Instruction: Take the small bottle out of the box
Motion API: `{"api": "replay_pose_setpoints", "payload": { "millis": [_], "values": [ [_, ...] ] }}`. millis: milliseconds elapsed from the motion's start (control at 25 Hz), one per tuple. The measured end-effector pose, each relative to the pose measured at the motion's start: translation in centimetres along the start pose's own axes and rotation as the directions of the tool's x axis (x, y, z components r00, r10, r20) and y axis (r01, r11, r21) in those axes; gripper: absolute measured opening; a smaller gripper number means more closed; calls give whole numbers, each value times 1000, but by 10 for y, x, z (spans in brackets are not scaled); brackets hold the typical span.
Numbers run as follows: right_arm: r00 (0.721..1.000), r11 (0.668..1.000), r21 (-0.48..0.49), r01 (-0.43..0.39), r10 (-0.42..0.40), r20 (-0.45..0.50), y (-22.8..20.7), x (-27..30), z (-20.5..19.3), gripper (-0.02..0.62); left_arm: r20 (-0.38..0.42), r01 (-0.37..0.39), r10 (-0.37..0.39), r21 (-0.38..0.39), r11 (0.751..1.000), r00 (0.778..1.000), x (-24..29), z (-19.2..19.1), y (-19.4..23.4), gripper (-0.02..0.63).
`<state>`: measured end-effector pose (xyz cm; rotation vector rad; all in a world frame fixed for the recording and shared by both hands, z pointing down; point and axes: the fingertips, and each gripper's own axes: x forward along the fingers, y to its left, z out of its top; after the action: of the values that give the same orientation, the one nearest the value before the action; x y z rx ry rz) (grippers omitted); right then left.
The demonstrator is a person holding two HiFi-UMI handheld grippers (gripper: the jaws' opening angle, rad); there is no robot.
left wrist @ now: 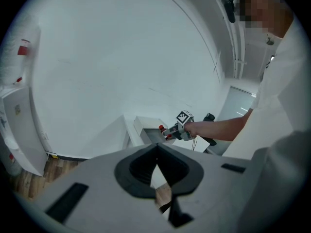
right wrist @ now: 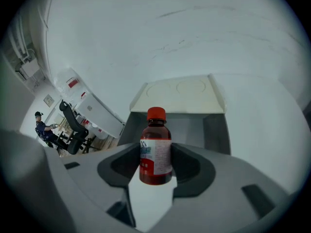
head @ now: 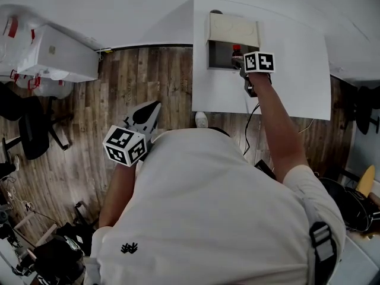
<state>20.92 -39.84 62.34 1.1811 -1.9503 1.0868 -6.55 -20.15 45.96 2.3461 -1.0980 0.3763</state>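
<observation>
Gripping the small bottle (right wrist: 155,152) by its sides in the right gripper (right wrist: 156,163), with both pads pressed against the label, upright and just in front of the open side of the box (right wrist: 179,95). Showing a red screw cap, dark red-brown contents and a white label with a teal band of print near the top and a red block lower down; too small and too curved to read any word or brand. Backing onto the box's dim interior, under a pale open flap marked with two faint round outlines and no legible writing. Sitting, from the head view, at the near edge of the box, beside the black-and-white marker cube, above a white table (head: 297,70). Holding the left gripper (left wrist: 156,147) low, well away from the box and over the wood floor (head: 148,70), with jaw tips pressed together on nothing.
</observation>
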Motion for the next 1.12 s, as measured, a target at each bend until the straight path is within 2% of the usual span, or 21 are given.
{"api": "replay_pose_setpoints", "payload": {
  "millis": [280, 480, 1120],
  "values": [
    [994, 998, 56, -15, 9, 109, 25, -32, -16, 206, 2, 43, -43, 18, 999, 999, -18, -9, -2, 6],
    [991, 997, 73, -25, 15, 134, 41, -47, -34, 206, 4, 72, -72, 31, 997, 997, -23, -12, -4, 6],
    [976, 988, 112, -103, 79, 201, 131, -83, -106, 206, -35, 147, -145, 67, 987, 989, -56, -40, 7, 6]
  ]
}}
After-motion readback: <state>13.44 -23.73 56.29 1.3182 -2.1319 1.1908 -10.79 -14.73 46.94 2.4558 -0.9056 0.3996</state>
